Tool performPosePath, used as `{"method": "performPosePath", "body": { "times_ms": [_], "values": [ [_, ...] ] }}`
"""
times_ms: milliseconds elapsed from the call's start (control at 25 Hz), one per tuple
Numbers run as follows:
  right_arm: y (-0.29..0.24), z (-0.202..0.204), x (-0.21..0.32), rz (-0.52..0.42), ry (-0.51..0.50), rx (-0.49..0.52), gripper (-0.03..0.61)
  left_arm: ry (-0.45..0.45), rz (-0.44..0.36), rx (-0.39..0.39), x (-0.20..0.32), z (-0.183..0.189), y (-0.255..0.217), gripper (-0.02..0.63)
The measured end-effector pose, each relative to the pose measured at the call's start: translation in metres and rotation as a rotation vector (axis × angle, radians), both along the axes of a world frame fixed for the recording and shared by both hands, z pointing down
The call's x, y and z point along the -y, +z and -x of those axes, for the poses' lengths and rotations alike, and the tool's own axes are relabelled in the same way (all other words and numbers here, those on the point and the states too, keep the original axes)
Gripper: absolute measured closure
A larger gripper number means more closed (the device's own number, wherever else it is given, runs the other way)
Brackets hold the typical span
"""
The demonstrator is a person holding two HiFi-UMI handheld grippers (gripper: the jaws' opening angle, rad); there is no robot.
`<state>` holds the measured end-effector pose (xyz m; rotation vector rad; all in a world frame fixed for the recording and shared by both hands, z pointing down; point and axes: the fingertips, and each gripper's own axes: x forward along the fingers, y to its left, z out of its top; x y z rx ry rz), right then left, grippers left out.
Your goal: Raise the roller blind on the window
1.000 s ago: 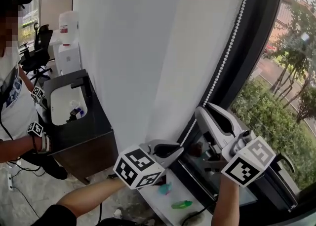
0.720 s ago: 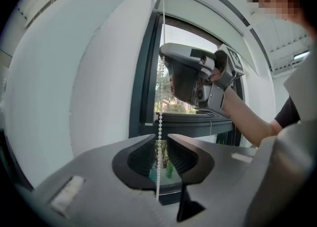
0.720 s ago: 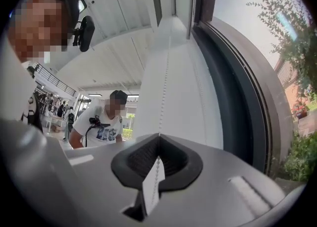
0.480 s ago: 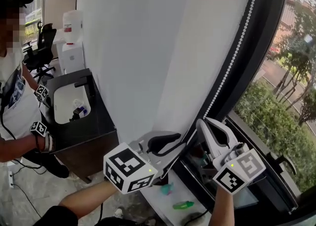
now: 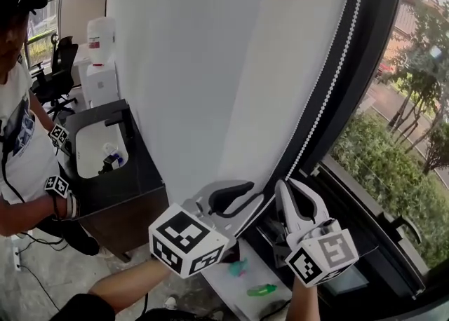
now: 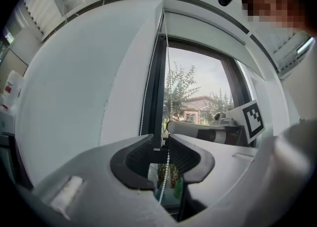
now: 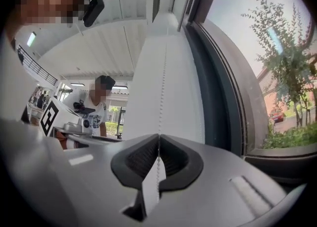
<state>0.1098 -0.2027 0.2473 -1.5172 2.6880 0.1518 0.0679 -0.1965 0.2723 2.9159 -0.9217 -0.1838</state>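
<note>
White roller blind lowered; bead chain along R edge.

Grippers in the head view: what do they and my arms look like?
The left gripper and right gripper are curved pale grey shells with black ribbed pads; each carries a white cube with black square markers. Black sleeve on the left arm, none visible on the right. The right gripper's jaws are opening around the bead chain.

Daylight comes through a dark-framed window, with green trees and shrubs outside. At the left, a black cabinet holds a white sink. Behind it stand a black office chair and a white water dispenser. The floor is pale grey.
</note>
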Motion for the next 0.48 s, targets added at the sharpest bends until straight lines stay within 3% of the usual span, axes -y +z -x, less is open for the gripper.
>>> {"method": "performPosePath", "body": {
  "times_ms": [240, 480],
  "values": [
    [0.035, -0.001, -0.021, 0.006, 0.162, -0.051, 0.548, -0.042, 0.024, 0.021, -0.008, -0.002, 0.025, 0.529],
    [0.057, 0.000, -0.030, 0.071, 0.189, 0.011, 0.552, -0.106, 0.044, 0.041, -0.012, -0.002, 0.048, 0.607]
  ]
}}
